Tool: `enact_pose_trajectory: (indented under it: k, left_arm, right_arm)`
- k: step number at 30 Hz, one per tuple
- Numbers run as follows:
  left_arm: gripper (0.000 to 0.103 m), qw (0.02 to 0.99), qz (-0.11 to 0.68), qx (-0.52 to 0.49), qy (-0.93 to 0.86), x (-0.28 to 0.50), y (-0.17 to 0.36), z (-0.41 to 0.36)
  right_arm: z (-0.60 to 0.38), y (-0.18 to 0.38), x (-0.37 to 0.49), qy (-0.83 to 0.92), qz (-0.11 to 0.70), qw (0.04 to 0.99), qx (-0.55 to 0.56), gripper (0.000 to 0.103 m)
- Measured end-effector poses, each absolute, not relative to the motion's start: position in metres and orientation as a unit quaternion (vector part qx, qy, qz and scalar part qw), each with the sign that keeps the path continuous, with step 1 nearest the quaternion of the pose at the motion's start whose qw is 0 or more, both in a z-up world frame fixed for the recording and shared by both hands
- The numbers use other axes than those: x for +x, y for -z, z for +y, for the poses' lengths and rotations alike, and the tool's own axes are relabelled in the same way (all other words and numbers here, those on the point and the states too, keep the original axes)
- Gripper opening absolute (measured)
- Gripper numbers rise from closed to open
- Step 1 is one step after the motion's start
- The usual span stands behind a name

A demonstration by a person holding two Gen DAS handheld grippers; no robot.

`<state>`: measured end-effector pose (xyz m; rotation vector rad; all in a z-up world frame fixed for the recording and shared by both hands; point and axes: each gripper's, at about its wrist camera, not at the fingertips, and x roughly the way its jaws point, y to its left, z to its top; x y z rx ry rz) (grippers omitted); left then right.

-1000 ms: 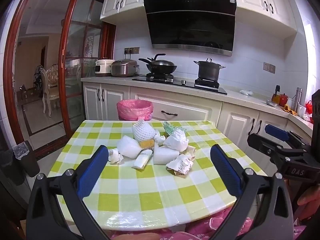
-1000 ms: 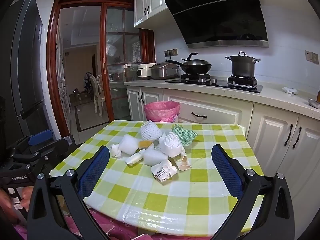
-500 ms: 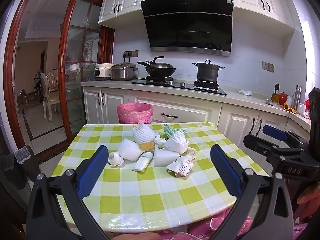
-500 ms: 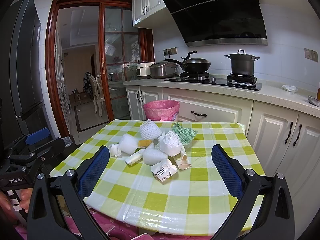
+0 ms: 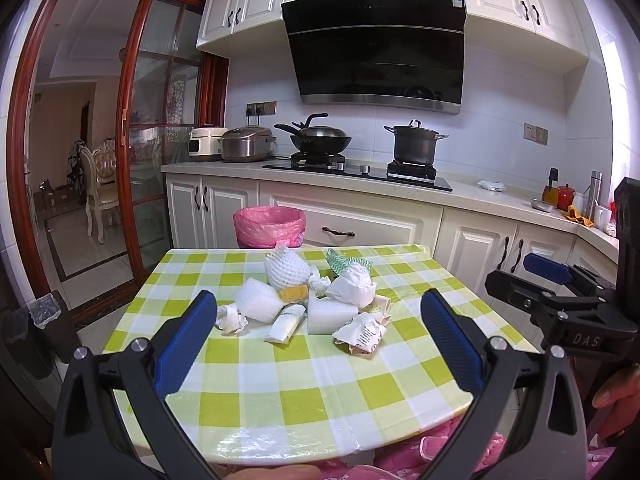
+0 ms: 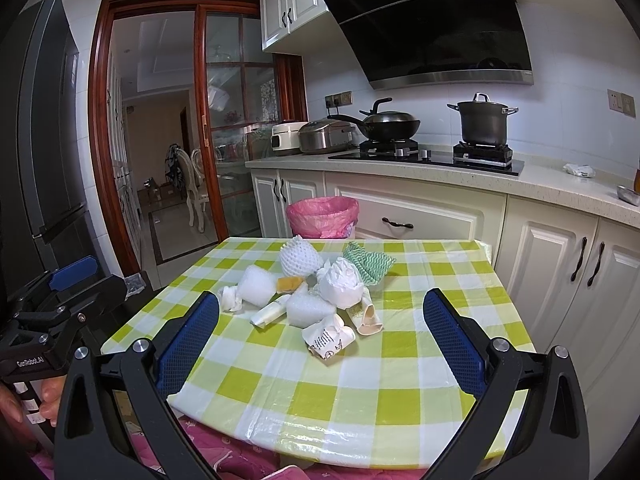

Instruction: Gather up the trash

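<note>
A heap of trash lies mid-table on the green checked cloth (image 5: 304,384): a white foam fruit net (image 5: 285,267), foam blocks (image 5: 330,312), a crumpled printed paper (image 5: 362,334), a small white tube (image 5: 285,323), a paper wad (image 5: 231,319), a white bag (image 6: 341,289) and a green zigzag cloth (image 6: 367,265). A bin with a pink liner (image 5: 269,226) stands behind the table's far edge. My left gripper (image 5: 318,344) is open, held short of the heap above the near edge. My right gripper (image 6: 320,346) is open too, nothing between its fingers.
White cabinets and a counter (image 5: 472,194) run behind the table, with a wok (image 5: 320,140), a pot (image 5: 414,146) and rice cookers. A sliding glass door (image 5: 160,152) stands at the left. Pink fabric (image 6: 224,456) hangs below the near table edge. A dark fridge (image 6: 44,152) stands far left.
Both views have tilted slightly upward and drawn back a little; the table and heap sit lower and farther. Both grippers stay open. No trash has moved.
</note>
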<state>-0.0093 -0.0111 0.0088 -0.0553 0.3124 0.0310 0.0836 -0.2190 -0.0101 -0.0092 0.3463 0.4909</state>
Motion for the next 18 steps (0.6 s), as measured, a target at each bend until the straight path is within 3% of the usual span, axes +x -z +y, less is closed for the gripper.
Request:
enact_pose_trajectory:
  k: [18]
  left_arm:
    - [0.099,0.987,0.155,-0.029,-0.016,-0.0099,-0.0096,-0.0111]
  right_arm:
    - [-0.221,0.0079,0.0852,-0.242,0.172,0.955,-0.002,0.096]
